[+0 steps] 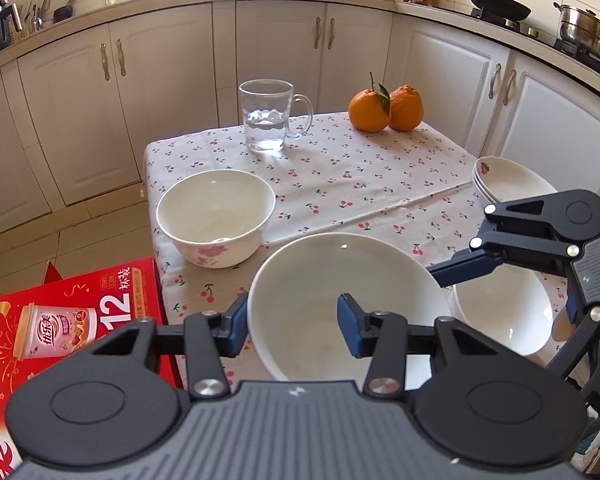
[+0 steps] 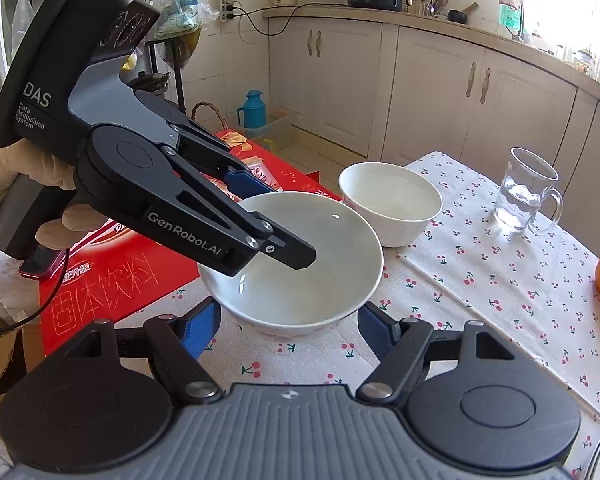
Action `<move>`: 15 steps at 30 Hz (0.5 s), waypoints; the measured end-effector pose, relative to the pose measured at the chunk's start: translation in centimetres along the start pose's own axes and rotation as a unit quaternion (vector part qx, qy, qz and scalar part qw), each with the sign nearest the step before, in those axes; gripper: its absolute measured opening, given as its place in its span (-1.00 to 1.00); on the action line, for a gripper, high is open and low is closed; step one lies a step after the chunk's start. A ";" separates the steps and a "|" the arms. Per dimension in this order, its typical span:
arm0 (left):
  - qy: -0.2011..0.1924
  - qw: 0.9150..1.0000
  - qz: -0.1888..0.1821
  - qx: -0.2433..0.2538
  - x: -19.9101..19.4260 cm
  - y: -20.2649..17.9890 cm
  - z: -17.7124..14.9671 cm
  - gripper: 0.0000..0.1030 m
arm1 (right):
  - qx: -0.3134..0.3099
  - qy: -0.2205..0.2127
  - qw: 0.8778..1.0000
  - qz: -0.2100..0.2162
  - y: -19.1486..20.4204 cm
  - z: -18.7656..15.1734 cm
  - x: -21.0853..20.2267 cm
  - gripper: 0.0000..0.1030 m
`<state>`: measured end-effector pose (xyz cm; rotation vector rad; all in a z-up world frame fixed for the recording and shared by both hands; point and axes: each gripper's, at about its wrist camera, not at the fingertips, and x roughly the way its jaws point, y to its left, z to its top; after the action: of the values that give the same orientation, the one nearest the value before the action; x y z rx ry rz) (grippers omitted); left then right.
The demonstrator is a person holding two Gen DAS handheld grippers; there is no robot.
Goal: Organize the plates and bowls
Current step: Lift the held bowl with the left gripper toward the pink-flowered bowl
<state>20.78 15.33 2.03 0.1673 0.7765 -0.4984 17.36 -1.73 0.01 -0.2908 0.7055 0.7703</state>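
My left gripper (image 1: 292, 326) is shut on the rim of a white bowl (image 1: 348, 300), one finger outside and one inside, and holds it above the table's near edge; it also shows in the right wrist view (image 2: 300, 280) with the left gripper's fingers (image 2: 292, 250) on it. A second white bowl with pink flowers (image 1: 216, 220) sits on the cloth to the left. A third white bowl (image 1: 504, 312) sits at the right below my right gripper (image 1: 456, 268). My right gripper (image 2: 290, 326) is open and empty just in front of the held bowl. A stack of plates (image 1: 508, 184) stands at the right edge.
A glass mug with water (image 1: 266, 116) and two oranges (image 1: 384, 109) stand at the far side of the cherry-print tablecloth (image 1: 360, 184). A red drink carton (image 1: 60, 320) lies beside the table on the left. White kitchen cabinets (image 1: 280, 48) lie beyond.
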 end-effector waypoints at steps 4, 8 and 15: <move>-0.004 1.000 -0.003 0.013 -0.5 -1.7 0.5 -0.12 | 0.004 -0.006 1.000 -0.008 -0.2 -0.7 -1.7 0.54; -0.007 1.000 -0.007 0.026 -0.7 -3.4 1.0 -0.12 | 0.010 -0.014 1.000 -0.014 -0.7 -1.6 -3.4 0.54; -0.013 0.999 -0.018 0.047 -0.5 -6.4 1.8 -0.12 | 0.022 -0.024 0.999 -0.030 -1.6 -3.2 -6.2 0.54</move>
<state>18.53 9.34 3.86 0.2347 0.7324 -0.5707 13.91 -7.72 1.85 -0.2527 0.6646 0.7015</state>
